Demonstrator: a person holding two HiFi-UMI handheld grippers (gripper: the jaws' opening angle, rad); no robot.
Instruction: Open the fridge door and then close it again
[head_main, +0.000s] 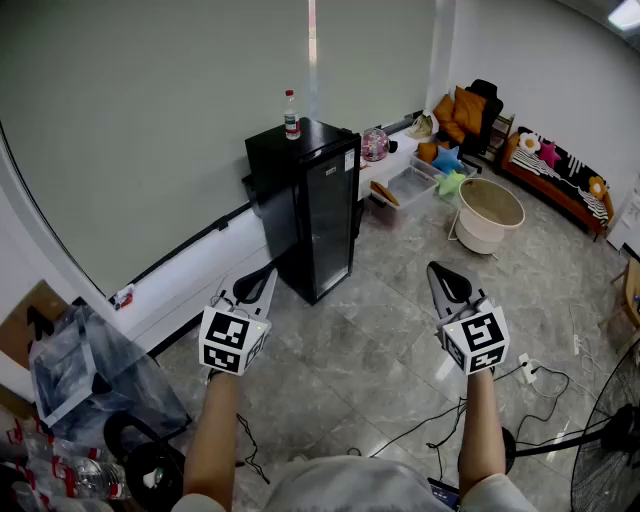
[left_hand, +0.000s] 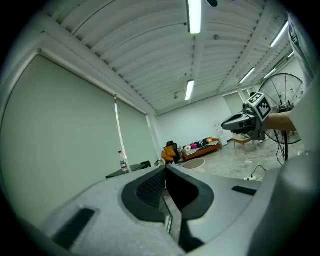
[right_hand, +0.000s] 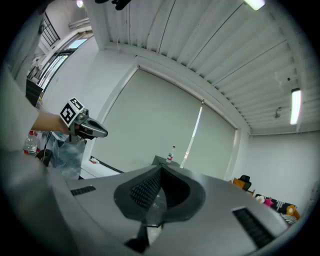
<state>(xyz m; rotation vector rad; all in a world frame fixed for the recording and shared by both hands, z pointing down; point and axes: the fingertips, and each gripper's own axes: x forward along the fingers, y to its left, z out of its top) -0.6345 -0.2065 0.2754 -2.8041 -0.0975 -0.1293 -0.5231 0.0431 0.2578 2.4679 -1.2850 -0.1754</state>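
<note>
Fridge door (head_main: 330, 225) shut, well ahead of both claws; L gripper (head_main: 264, 282) & R gripper (head_main: 440, 274) pressed together, empty; approach step; next: close in, hook door edge.

The room looks evenly bright to me, lit by tube lights (left_hand: 194, 15) on the ceiling above the left tongs (left_hand: 165, 172) and by a thin glowing seam (head_main: 312, 35) in the blind (head_main: 150, 120) far ahead of both tongs. The glossy floor (head_main: 400, 330) beneath the right tongs (head_main: 432, 270) carries soft reflections, and shadows are faint. Both tong cameras bend straight lines hard, darken to black at the corners, and blur the tong bodies nearest the lens.
</note>
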